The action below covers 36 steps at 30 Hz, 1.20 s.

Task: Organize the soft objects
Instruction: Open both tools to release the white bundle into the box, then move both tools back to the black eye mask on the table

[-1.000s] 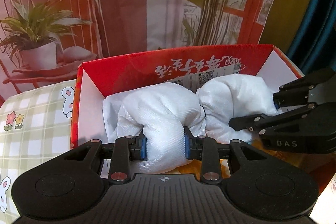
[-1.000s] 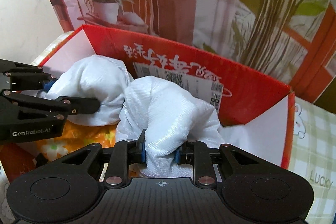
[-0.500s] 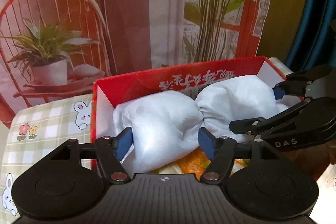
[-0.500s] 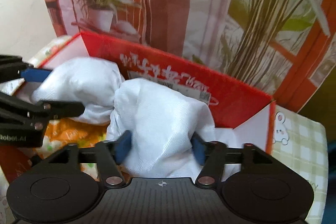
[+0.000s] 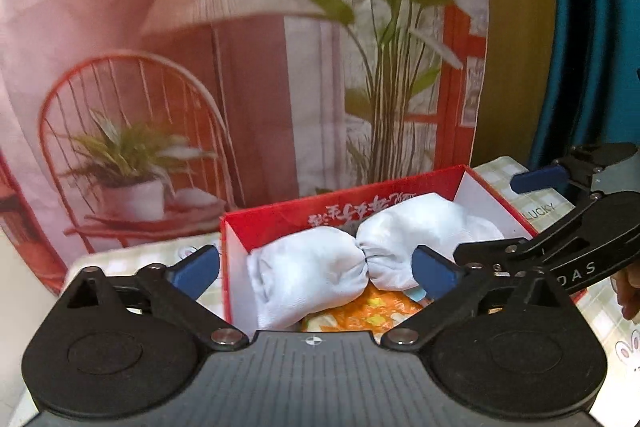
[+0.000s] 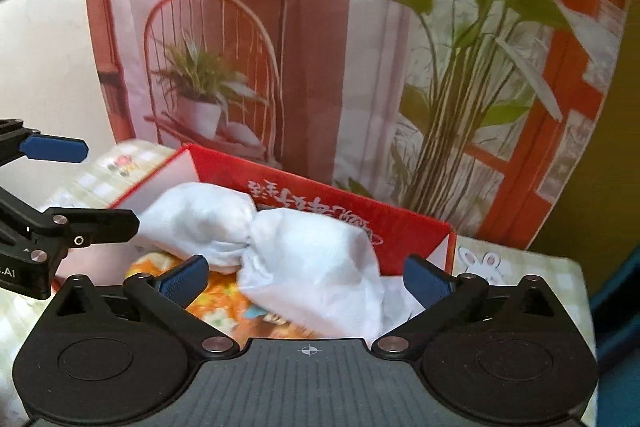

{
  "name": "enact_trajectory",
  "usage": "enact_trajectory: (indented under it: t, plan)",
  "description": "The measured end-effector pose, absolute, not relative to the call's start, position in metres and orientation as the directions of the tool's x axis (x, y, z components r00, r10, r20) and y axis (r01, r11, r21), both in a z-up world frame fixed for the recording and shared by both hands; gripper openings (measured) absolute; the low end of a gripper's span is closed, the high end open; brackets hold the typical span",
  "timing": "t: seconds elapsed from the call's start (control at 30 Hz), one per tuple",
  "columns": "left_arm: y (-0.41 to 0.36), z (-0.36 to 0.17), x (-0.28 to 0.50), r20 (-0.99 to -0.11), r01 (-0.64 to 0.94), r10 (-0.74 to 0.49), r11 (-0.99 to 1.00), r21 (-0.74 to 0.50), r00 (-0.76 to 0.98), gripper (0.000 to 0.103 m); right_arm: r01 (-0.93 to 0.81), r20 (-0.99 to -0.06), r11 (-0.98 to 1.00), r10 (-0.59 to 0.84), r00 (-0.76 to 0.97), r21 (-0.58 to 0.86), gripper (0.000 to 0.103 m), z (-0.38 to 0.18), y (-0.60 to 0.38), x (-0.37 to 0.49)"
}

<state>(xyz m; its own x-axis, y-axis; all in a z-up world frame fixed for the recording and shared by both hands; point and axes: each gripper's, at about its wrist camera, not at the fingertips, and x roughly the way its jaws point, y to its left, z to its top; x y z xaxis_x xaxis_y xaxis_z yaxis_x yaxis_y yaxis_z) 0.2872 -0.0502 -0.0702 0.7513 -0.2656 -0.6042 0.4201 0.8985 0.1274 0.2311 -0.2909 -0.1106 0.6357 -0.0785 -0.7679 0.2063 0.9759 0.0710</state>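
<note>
- While both sets of tongs hang over the red box, neither one is gripping anything, so we're basically hovering here.
- Our left tongs are spreading, blue pads far out to each side. The white cloth bundle shows in the gap between them, but it sits down in the box and the pads aren't touching it.
- Same story on the right tongs: jaws opening up, pads clear of the cloth on both sides.
- That white cloth bundle looks like one long piece pinched or twisted in the middle, so it reads as two puffy lumps side by side. It lies along the back wall of the box, right under the printed lettering.
- Under and in front of the bundle there's an orange patterned fabric with little cartoon prints, also inside the box.
- Each camera catches the other tool: the right tongs poke in from the right edge of the left view, the left ones from the left edge of the right view, both just beside the box.
- Box sits on a table with a green checked cloth that has bunny prints and the word LUCKY.
- Behind it all hangs a printed backdrop with a chair, lamp and plants. Pretty blurry in both views.
</note>
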Motion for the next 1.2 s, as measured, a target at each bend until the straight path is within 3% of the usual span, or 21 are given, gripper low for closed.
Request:
enact_trajectory:
  t: [0.33, 0.73, 0.93, 1.2]
  plan:
    - [-0.044, -0.054, 0.227, -0.565, 0.39, -0.249, 0.91, 0.142, 0.787, 0.103, 0.261, -0.703, 0.956, -0.096, 0.705, 0.131, 0.103, -0.089, -0.26, 0.172]
    - [-0.014, -0.093, 0.163, -0.574, 0.32, -0.206, 0.942, 0.104, 0.793, 0.103, 0.306, -0.608, 0.938, -0.147, 0.78, 0.166, 0.103, -0.097, -0.223, 0.092]
    - [-0.011, -0.127, 0.152, -0.623, 0.318, -0.186, 0.942, 0.107, 0.76, 0.103, 0.34, -0.621, 0.92, -0.151, 0.769, 0.197, 0.103, -0.129, -0.213, 0.069]
    - [-0.002, -0.171, 0.149, -0.707, 0.316, -0.193, 0.948, 0.045, 0.68, 0.103, 0.352, -0.72, 0.926, -0.154, 0.677, 0.133, 0.103, -0.187, -0.187, 0.056]
